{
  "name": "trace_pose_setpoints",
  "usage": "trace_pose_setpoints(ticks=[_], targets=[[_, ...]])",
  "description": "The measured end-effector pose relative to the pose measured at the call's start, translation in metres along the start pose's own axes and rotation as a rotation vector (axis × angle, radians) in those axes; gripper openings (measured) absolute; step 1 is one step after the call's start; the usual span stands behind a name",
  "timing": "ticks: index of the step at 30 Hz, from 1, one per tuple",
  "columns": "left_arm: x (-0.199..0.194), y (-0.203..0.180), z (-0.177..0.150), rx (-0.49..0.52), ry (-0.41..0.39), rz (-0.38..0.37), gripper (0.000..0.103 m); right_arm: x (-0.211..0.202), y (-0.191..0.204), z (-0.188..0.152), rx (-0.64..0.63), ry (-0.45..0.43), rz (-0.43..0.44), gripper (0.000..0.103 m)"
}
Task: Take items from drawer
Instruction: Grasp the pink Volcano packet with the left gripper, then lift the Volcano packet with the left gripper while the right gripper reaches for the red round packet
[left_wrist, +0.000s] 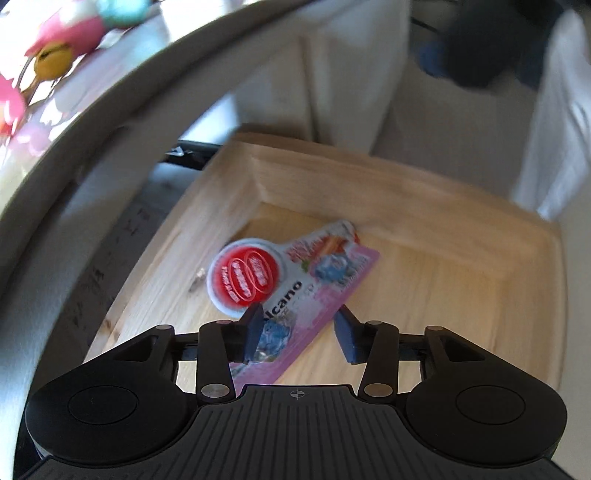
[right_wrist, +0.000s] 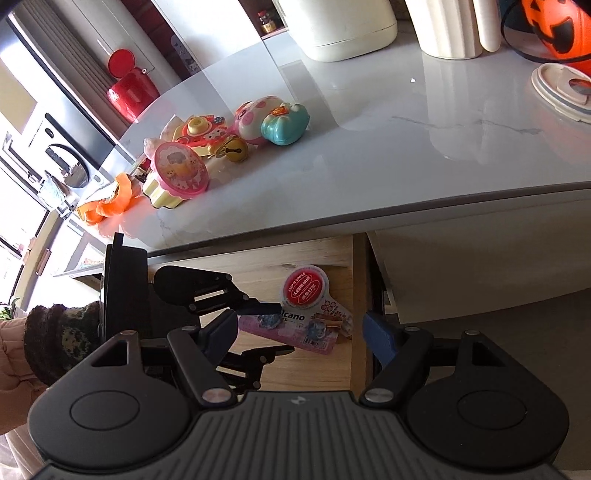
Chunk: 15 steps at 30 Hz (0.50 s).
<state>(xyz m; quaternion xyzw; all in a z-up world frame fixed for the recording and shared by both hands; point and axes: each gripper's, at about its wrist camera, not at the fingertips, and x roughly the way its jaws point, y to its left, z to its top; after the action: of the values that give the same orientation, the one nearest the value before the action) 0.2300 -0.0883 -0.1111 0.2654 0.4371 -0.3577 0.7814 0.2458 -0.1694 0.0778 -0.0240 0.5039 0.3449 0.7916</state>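
lying flat in the open wooden drawer (left_wrist: 424, 288), the pink blister pack (left_wrist: 295, 295) with a red round sticker runs from 7 to 1 o'clock. left hand-held gripper (left_wrist: 301, 334) straddles its lower end, blue pads parted and not pressing it. right hand-held gripper (right_wrist: 301, 332) hangs wide and empty above the drawer. toys (right_wrist: 221, 144) crowd the marble surface (right_wrist: 406, 147) at 11 o'clock.
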Motion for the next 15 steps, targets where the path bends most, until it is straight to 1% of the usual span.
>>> trace_pose_setpoints(ticks=[2,3,8,9,11,12,13,14,15], targets=[[0.003,0.002,0.002,-0.04,-0.006,-0.01,0.053,-0.001,-0.001,0.0,0.005,-0.001,-0.003,0.076],[0.005,0.002,0.003,-0.04,-0.008,-0.01,0.055,-0.001,-0.002,0.0,0.007,-0.002,-0.001,0.076],[0.009,-0.009,0.007,-0.003,-0.011,0.004,0.055,-0.002,-0.003,0.002,0.021,-0.009,0.006,0.076],[0.008,-0.01,0.007,-0.007,-0.007,0.006,0.056,-0.002,-0.004,0.002,0.022,-0.01,0.006,0.076],[0.007,-0.012,0.005,-0.033,0.026,0.007,0.056,-0.003,-0.004,0.002,0.022,-0.013,0.005,0.076],[0.007,-0.013,0.004,-0.045,0.069,0.008,0.052,-0.003,-0.004,0.002,0.019,-0.016,0.004,0.076],[0.007,-0.013,0.001,-0.068,0.099,-0.013,0.037,-0.003,-0.003,0.002,0.014,-0.021,0.003,0.076],[0.004,-0.009,-0.003,-0.093,0.114,-0.046,0.036,-0.004,-0.002,0.001,0.005,-0.025,-0.001,0.076],[0.001,-0.006,-0.007,-0.103,0.127,-0.06,0.033,-0.004,0.0,0.001,-0.007,-0.029,-0.005,0.076]])
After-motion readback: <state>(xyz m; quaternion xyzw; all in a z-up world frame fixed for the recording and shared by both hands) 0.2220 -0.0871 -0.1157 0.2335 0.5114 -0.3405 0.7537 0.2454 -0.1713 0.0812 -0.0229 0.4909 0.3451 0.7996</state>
